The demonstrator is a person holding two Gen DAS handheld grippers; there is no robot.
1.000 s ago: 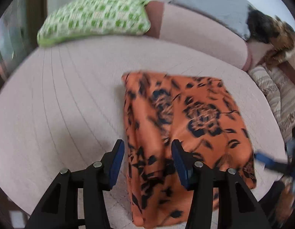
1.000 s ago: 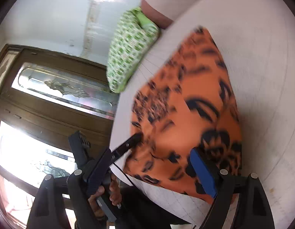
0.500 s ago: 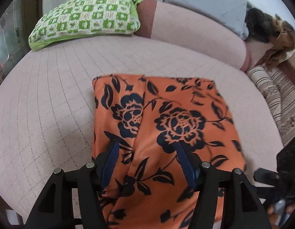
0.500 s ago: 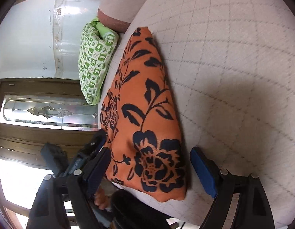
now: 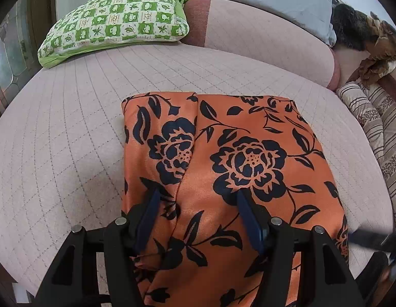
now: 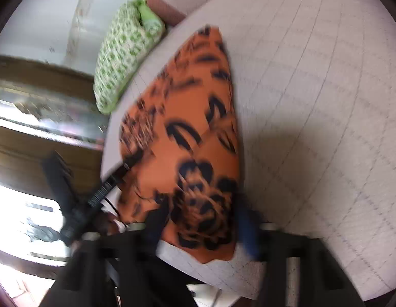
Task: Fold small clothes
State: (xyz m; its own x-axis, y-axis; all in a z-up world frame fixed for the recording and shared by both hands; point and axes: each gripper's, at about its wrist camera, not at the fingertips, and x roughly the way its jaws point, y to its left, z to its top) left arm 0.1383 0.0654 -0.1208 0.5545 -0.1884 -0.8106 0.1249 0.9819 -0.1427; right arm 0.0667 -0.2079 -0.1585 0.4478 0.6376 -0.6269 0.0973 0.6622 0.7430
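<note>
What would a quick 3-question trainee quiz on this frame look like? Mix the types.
1. True or false: the orange floral cloth lies folded on the quilted pink surface.
2. Which pillow sits behind the cloth at far left? A) grey B) green checked C) striped
3. Fill in: the left gripper has its fingers spread, with the cloth's near ____ between them.

Key: 1 true; 2 B, the green checked pillow; 3 edge.
</note>
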